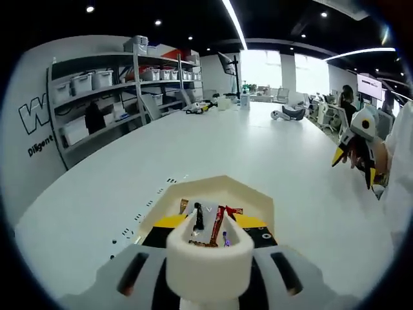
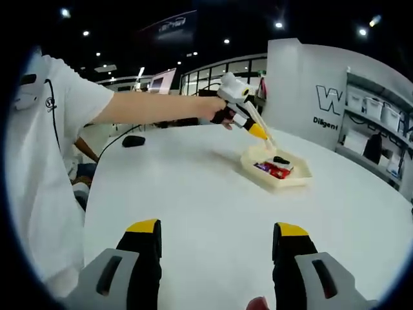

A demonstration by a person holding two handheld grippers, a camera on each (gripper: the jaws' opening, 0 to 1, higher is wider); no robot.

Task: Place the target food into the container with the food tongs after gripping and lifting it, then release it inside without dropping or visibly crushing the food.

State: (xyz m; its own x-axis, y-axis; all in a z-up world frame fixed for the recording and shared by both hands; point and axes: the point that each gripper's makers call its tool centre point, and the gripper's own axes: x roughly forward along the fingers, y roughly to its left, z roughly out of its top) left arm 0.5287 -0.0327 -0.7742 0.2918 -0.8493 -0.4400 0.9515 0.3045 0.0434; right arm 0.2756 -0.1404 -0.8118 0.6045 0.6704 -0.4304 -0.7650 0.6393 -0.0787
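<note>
Right up close in the left gripper view, the left tongs (image 1: 208,236) reach down into a cream, shallow, square plastic container (image 1: 257,197) on the big white table (image 1: 258,145). Their cream tips sit close together inside it, among small wrapped snacks in brown, black and red wrappers (image 1: 219,223). I cannot tell if the tips pinch a snack. Grey metal shelves with white boxes (image 1: 106,84) stand far off on the left.

Over in the right gripper view, the right tongs (image 2: 216,248) have black jaws with yellow tips. They stand wide apart with nothing between them, low over the bare table (image 2: 193,187). Farther away, a bare arm (image 2: 155,106) holds the left tongs (image 2: 266,139) down into the container (image 2: 287,181), where the red and black snacks (image 2: 274,168) lie.
</note>
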